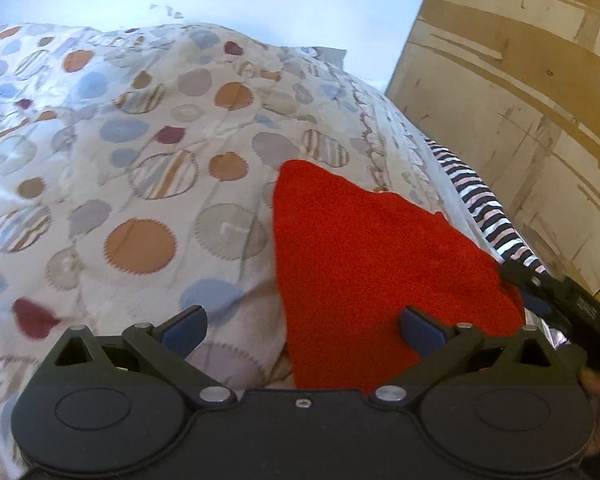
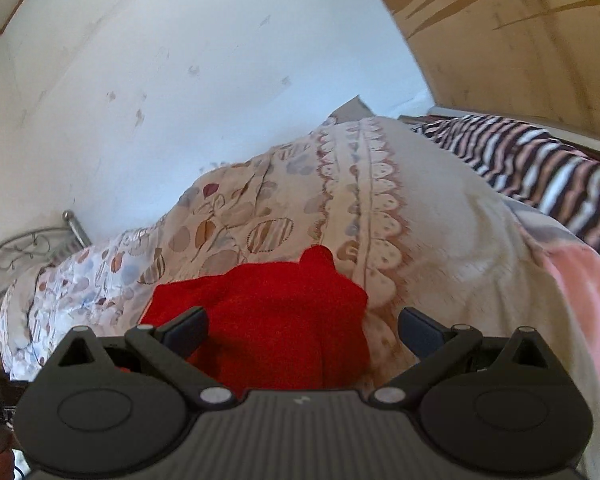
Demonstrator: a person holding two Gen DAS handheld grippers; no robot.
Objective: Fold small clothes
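Parted jaws over red garment on quilt.

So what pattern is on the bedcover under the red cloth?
Multicoloured circles and striped discs on the cream bedcover; clearest in the left wrist view.

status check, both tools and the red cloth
Left tool open, empty. Right tool open, empty. Red cloth lies rumpled on patterned quilt. Nothing in the way.

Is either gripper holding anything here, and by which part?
Nothing is held. Both the left gripper and right gripper are open above the red garment on the patterned bedcover.
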